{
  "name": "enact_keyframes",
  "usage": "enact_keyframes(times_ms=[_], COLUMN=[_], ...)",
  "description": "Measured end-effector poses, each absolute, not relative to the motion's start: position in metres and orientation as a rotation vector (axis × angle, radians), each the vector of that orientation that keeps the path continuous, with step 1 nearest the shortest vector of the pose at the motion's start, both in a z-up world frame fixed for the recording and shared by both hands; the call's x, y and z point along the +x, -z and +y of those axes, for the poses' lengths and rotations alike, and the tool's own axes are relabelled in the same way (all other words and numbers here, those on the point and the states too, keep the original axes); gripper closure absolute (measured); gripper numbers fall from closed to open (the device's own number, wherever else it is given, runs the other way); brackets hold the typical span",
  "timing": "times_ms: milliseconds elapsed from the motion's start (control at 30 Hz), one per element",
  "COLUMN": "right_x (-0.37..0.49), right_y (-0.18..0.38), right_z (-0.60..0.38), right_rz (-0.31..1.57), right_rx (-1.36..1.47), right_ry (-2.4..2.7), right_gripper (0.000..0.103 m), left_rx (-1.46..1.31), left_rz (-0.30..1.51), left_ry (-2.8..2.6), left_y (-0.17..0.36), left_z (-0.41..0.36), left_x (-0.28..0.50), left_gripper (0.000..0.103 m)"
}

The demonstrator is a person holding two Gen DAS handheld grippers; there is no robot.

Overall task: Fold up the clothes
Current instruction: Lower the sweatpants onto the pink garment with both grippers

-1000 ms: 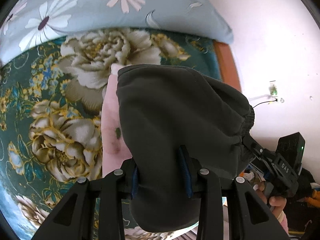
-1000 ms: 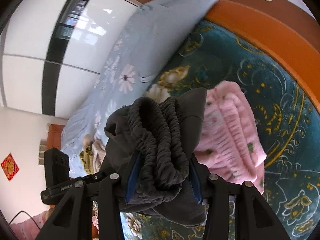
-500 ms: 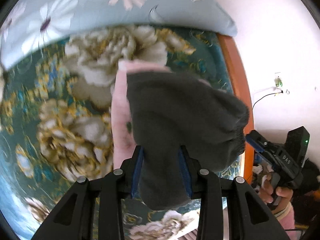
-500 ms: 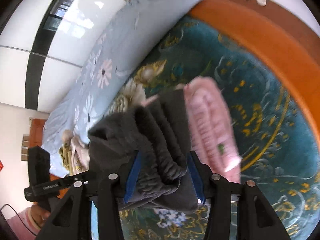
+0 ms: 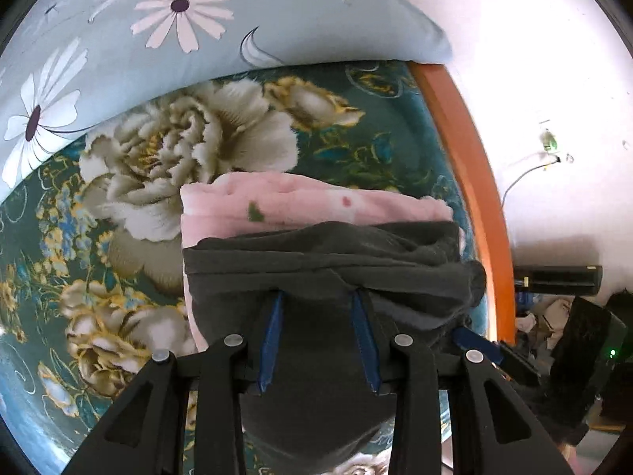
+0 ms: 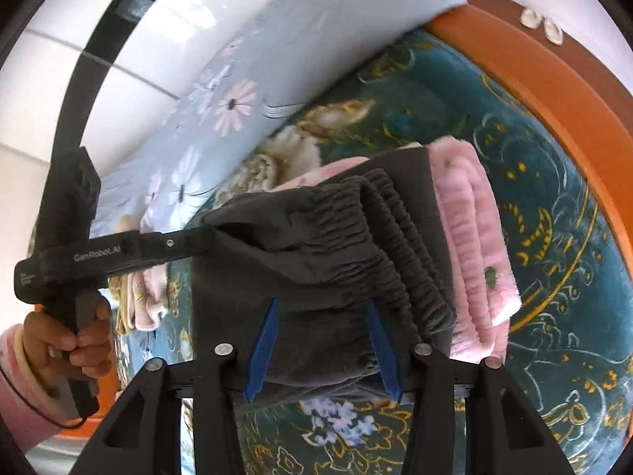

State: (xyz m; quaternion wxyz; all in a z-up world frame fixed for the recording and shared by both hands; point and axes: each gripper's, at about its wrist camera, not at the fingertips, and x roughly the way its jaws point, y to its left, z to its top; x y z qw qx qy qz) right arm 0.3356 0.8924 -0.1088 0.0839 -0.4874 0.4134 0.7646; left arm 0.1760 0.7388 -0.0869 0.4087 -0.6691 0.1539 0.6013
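A folded dark grey garment with an elastic waistband [image 5: 328, 261] [image 6: 328, 237] lies on top of a folded pink fleece garment [image 5: 308, 202] [image 6: 474, 237] on the bed. My left gripper [image 5: 316, 304] is shut on one side of the grey garment. My right gripper [image 6: 322, 312] is shut on its gathered waistband side. The left gripper's body also shows in the right wrist view [image 6: 118, 253], reaching into the grey cloth. The fingertips of both grippers are hidden in fabric.
The bed has a teal floral blanket [image 5: 118, 237] [image 6: 534, 356]. A light blue daisy pillow [image 5: 198, 27] [image 6: 277, 71] lies behind the pile. An orange wooden bed frame [image 5: 470, 198] [image 6: 554, 79] edges the blanket. More clothes [image 6: 146, 301] lie at the left.
Both grippers have carried the grey garment down and forward; it now rests flat on the pink garment instead of hanging in the air above it.
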Motion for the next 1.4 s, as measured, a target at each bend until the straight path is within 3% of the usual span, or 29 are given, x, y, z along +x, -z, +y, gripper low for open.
enact_keyframes(times_ms=[200, 400, 633, 800, 933, 1167, 1400], right_x=[0.323, 0.312, 0.307, 0.294, 0.285, 0.272, 0.282], right_y=[0.13, 0.127, 0.092, 0.119, 0.134, 0.146, 0.131], right_z=[0.897, 0.896, 0.898, 0.912, 0.919, 0.918, 0.912], right_rz=[1.272, 1.255, 1.283, 1.341, 1.388, 1.367, 1.366], right_rx=[-1.445, -1.486, -1.352, -1.355, -1.356, -1.404, -1.382], right_ry=[-2.235, -2.209, -2.342, -2.261, -2.224, -2.202, -2.196], right_gripper=[0.053, 0.053, 0.052, 0.053, 0.053, 0.053, 0.053], left_rx=[-1.752, -1.735, -1.676, -1.659, -1.682, -1.774, -1.765], left_rz=[0.486, 0.49, 0.326, 0.224, 0.353, 0.426, 0.438], left_ry=[-1.494, -1.475, -1.493, -1.384, -1.352, -1.375, -1.392], left_y=[0.122, 0.122, 0.089, 0.075, 0.102, 0.135, 0.114], left_z=[0.756, 0.756, 0.724, 0.689, 0.686, 0.706, 0.709], left_x=[0.166, 0.164, 0.17, 0.205, 0.231, 0.226, 0.23], left_gripper=[0.066, 0.066, 0.066, 0.066, 0.066, 0.066, 0.066])
